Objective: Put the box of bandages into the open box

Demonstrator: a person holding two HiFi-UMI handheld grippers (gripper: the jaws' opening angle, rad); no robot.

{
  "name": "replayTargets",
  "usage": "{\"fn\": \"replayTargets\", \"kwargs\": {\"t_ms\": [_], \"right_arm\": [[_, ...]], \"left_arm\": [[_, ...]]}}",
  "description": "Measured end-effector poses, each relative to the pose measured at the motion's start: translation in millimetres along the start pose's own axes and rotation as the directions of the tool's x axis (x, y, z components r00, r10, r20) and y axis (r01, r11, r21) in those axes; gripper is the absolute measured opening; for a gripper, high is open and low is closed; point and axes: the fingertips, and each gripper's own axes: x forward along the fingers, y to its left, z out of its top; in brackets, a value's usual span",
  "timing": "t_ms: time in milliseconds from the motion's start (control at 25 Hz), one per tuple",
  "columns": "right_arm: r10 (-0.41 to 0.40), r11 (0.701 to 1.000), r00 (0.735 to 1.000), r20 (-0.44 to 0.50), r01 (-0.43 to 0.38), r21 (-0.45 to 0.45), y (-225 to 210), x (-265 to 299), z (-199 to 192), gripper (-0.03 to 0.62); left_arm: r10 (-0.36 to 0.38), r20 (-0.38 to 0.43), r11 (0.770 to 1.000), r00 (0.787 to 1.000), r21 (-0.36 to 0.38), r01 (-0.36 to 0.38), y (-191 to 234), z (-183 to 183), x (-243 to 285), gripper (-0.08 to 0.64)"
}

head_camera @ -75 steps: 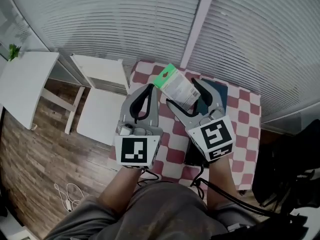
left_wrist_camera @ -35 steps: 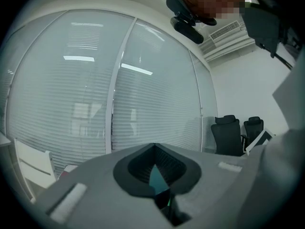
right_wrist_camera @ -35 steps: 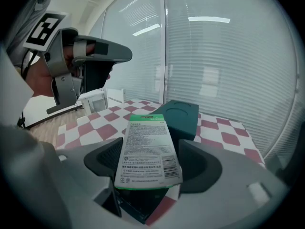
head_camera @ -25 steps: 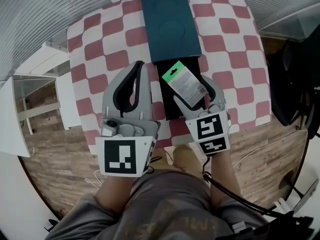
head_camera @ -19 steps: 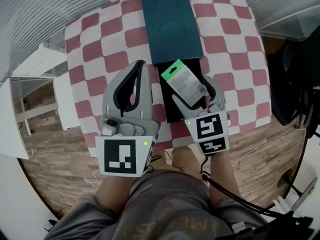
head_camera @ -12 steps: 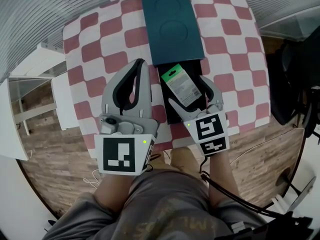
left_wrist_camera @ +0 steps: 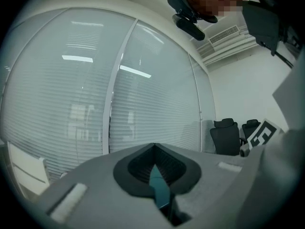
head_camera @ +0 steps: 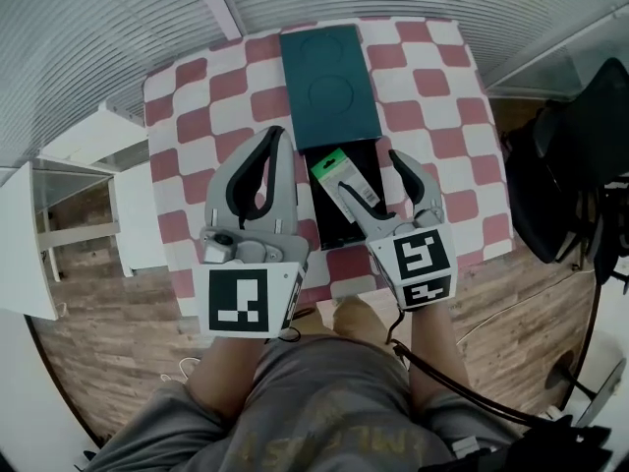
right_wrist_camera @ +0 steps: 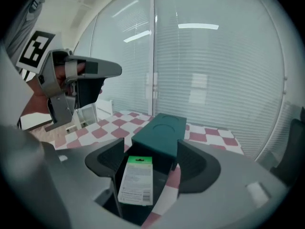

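Resting place of the box of bandages (head_camera: 344, 176): inside the open box (head_camera: 327, 224), with its green end toward the teal lid (head_camera: 328, 85). In the right gripper view it lies along the left wall, and I cannot tell whether it sits flat or leans on that wall.
Right gripper (head_camera: 368, 171): jaws wide apart and holding nothing. They have just been closing a little, and the bandages show below the gap with no pad pressing on them.
Left gripper (head_camera: 276, 136): jaws together on nothing (only a sliver of teal shows through the gap at their root). It hovers just beside the open box, above the chequered cloth (head_camera: 197, 116).
Progress: the placing looks done, by my reading.
Risk, hooked rim: the right gripper's left finger hangs over the packet and the box's edge, so a careless pull-away could catch the rim and drag the box across the cloth.
Risk, packet nipped: if the jaws close further while this low, they could pinch the packet and lift it back out.
Risk, bad seating: if the packet does lean on the wall, the lid would not sit down cleanly (should anyone mean to shut it).
Risk, side knock: the left gripper is close to the box's left wall, and a sideways swing would shove it.
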Motion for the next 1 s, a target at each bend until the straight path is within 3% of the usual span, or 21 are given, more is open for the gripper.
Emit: {"fn": "replayTargets", "kwargs": {"t_ms": [200, 480, 600, 1000], "right_arm": [[-0.017, 1.000, 0.976, 0.215, 0.019, -0.011, -16, -38, 72, 0.270], [-0.036, 0.997, 0.883, 0.467, 0.060, -0.037, -10, -84, 158, 0.032], [-0.030, 0.998, 0.855, 0.518, 0.059, -0.039, -6, -95, 179, 0.026], [-0.006, 0.996, 0.820, 0.573, 0.059, -0.073, 2, -104, 206, 0.026]], "left_arm": [[0.026, 0.060, 0.998, 0.998, 0.047, -0.029, -5, 41, -13, 0.000], [0.068, 0.195, 0.983, 0.978, 0.152, -0.098, -4, 106, -31, 0.000], [0.084, 0.226, 0.978, 0.970, 0.169, -0.124, -3, 120, -37, 0.000], [0.122, 0.279, 0.962, 0.953, 0.202, -0.183, 3, 137, -49, 0.000]]}}
